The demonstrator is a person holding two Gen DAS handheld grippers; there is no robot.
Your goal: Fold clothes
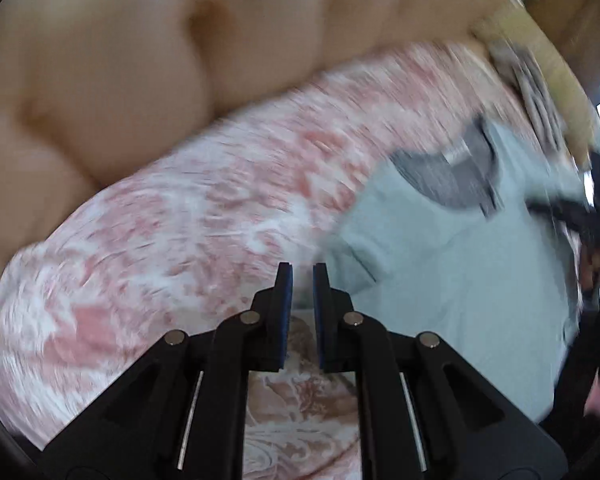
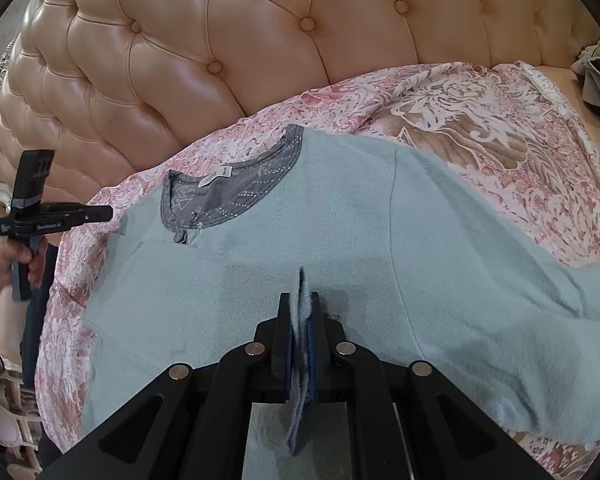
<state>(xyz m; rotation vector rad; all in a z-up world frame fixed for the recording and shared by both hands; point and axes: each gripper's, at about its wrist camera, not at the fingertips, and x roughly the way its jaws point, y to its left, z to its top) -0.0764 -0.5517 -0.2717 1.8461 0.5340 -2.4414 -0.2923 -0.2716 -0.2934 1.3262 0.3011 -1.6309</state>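
Top [image 2: 340, 240]: pale blue-green knit, lying spread flat on the bed, front side up.
Neckline [image 2: 236, 196]: grey patterned trim with a white tag, at the end of the top nearest the headboard [image 2: 220, 40].
Long axis: runs from the neckline toward the right-wrist camera, so neck to headboard, body toward the bed's near side.
Sleeve: one sleeve runs out to the right in the right wrist view, with a seam line visible down the shoulder.
Bed cover [image 2: 480, 120]: pink and white floral print, under the top on all visible sides.
Right gripper [image 2: 300, 300]: low over the middle of the top; jaws clamped on a raised fold of the knit, which stands up between the pads and hangs down behind them.
Left gripper [image 1: 302, 270]: over the bed cover just beside the top's left edge; jaws slightly apart, nothing between them. In the right wrist view it shows at far left [image 2: 100, 213], off the fabric, near the neckline corner.
Hand [image 2: 4, 264]: grips the left gripper's handle at the frame edge.
Left wrist view: heavily motion-blurred; top [image 1: 460, 272] sits to the right, neckline [image 1: 444, 176] toward the headboard [image 1: 120, 60].
Far right: folded grey cloth [image 2: 596, 80] at the bed's edge, detail unclear.
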